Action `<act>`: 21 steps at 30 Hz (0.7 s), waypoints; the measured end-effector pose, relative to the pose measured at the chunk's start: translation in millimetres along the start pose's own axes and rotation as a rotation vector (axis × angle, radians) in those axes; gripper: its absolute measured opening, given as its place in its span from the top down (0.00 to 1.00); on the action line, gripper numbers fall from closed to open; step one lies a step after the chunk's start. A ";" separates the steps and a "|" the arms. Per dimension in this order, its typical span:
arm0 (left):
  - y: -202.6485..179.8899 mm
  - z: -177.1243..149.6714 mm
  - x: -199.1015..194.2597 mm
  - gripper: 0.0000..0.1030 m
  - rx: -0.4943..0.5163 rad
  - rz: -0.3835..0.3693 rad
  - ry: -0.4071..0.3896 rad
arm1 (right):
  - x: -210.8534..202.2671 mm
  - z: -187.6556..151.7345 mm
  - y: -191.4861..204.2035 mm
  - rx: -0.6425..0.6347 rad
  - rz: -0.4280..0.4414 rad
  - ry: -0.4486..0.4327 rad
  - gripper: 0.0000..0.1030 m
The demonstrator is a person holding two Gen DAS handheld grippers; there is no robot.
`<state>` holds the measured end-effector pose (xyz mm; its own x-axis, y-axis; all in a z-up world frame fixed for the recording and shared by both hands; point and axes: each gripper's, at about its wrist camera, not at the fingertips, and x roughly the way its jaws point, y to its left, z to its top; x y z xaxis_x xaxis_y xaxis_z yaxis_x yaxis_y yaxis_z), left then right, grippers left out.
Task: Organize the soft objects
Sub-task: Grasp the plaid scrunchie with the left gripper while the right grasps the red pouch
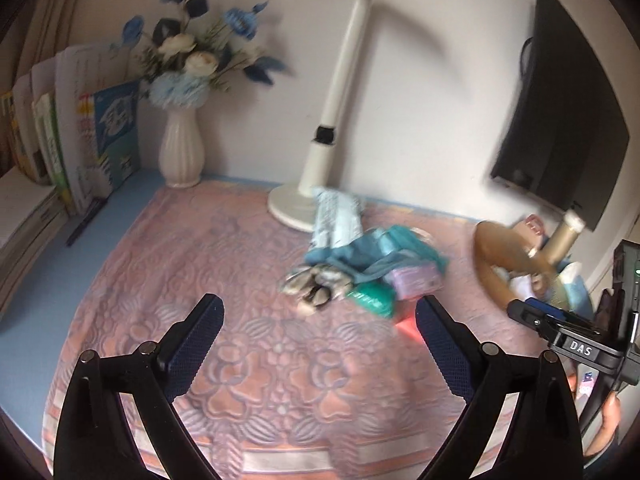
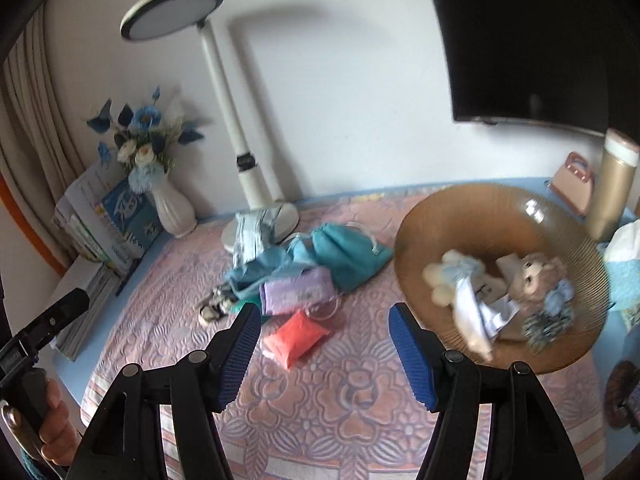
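1. Pink-and-peach embossed cloth [image 2: 340, 392] covers the counter [image 1: 36, 300], whose blue top shows along the edges; a white wall stands behind.
2. Both views are blurred. A mottled grey-cream soft thing [image 1: 316, 288] at the near-left edge of the pile is too smeared to name, and the dark screen [image 2: 532, 40] is cut off by the frame.
3. Books [image 1: 80, 140], a white vase of blue flowers [image 1: 182, 148] and a white desk lamp [image 2: 248, 152] stand along the wall; a gold bottle [image 2: 614, 188] stands behind the bowl.
4. Loose soft items lie heaped mid-cloth: a teal drawstring bag [image 2: 348, 256], a lilac pouch [image 2: 296, 290], a red pouch [image 2: 294, 338], a green pouch [image 1: 370, 298] and a folded blue-white cloth [image 1: 336, 216] against the lamp's base.
5. An amber ribbed bowl [image 2: 472, 216] to the right of the pile holds a plush doll [image 2: 532, 276] and a cream-and-blue plush [image 2: 452, 276].
6. Left tongs [image 1: 318, 332] are released wide over bare cloth, gripping nothing.
7. Right tongs [image 2: 324, 336] also stand released and empty, with the red pouch beyond them.
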<state>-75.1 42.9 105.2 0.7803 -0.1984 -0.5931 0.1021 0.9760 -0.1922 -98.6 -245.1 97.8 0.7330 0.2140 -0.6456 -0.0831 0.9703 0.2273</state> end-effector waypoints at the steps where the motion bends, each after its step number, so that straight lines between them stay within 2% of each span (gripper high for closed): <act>1: 7.9 -11.0 10.3 0.06 0.011 0.022 0.006 | 14.4 -12.0 4.3 -0.031 0.007 0.004 0.37; 2: 13.5 -21.2 20.8 0.06 0.021 0.032 0.010 | 28.3 -24.6 7.4 -0.069 0.018 0.004 0.37; 5: 18.8 -40.6 45.3 0.06 0.069 0.071 0.049 | 63.7 -49.3 5.4 -0.087 0.002 0.089 0.37; 7: 17.9 -44.5 58.9 0.07 0.077 0.073 0.106 | 70.4 -50.8 5.4 -0.096 -0.009 0.109 0.37; 8: 15.9 -43.4 63.1 0.07 0.089 0.070 0.125 | 70.2 -49.4 4.6 -0.099 -0.008 0.101 0.37; 10: 12.3 -42.9 64.6 0.07 0.109 0.054 0.134 | 74.0 -49.7 0.5 -0.082 -0.012 0.115 0.30; 15: 14.4 -34.9 57.0 0.07 0.087 -0.014 0.161 | 76.4 -47.1 -5.8 -0.044 -0.023 0.150 0.30; 17: 14.9 -22.2 63.5 0.07 0.072 -0.061 0.222 | 80.0 -43.5 -6.5 0.024 -0.007 0.232 0.30; 19: 10.5 -10.4 85.5 0.10 0.096 -0.078 0.342 | 89.2 -39.6 -5.0 0.116 0.059 0.345 0.29; 21: 11.0 -0.5 104.9 0.17 0.097 -0.082 0.364 | 94.6 -30.8 4.7 0.124 0.073 0.372 0.27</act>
<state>7.7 32.8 40.5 0.4985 -0.2774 -0.8213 0.2266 0.9562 -0.1855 -50.4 -216.9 15.4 0.4321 0.3301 -0.8392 -0.0274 0.9350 0.3537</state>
